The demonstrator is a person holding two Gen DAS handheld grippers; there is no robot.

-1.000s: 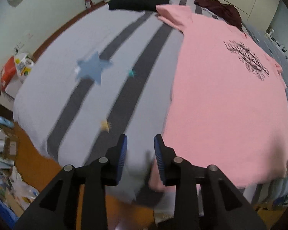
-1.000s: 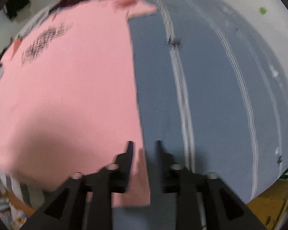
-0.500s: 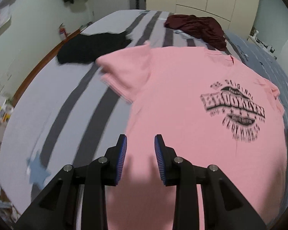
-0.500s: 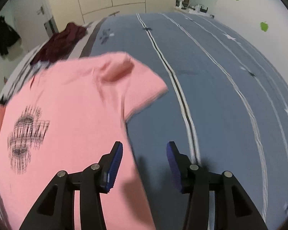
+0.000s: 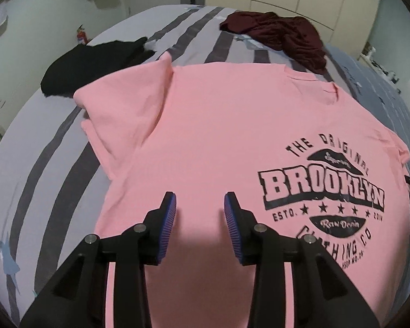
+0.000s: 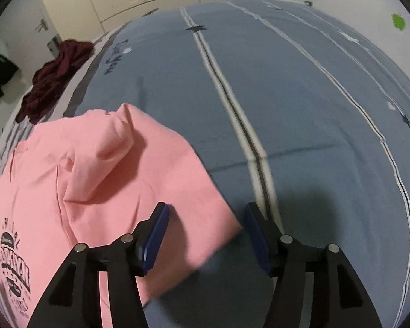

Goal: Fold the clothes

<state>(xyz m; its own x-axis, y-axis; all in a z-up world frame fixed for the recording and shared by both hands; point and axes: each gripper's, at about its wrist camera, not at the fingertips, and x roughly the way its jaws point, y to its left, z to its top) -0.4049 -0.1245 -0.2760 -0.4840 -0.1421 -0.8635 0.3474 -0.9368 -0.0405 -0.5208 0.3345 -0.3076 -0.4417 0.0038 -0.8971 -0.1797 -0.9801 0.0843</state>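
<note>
A pink T-shirt (image 5: 218,125) with a black BROOKLYN print lies spread face up on the bed. Its left sleeve (image 5: 123,104) is creased near a black garment. My left gripper (image 5: 201,205) is open and empty, just above the shirt's chest left of the print. In the right wrist view the shirt (image 6: 95,180) has its right sleeve (image 6: 205,218) lying between the jaws of my right gripper (image 6: 207,218), which is open and holds nothing. The sleeve's shoulder is bunched up.
A black garment (image 5: 93,63) lies at the bed's far left and a maroon heap (image 5: 281,35) at the far end, also showing in the right wrist view (image 6: 54,76). The bed cover is grey striped (image 5: 54,164) on the left, blue (image 6: 300,109) on the right. Wardrobes stand beyond.
Both grippers moved from the shirt's hem up to its chest and sleeves. The right gripper let go of the hem and opened wide; it now straddles the right sleeve.
</note>
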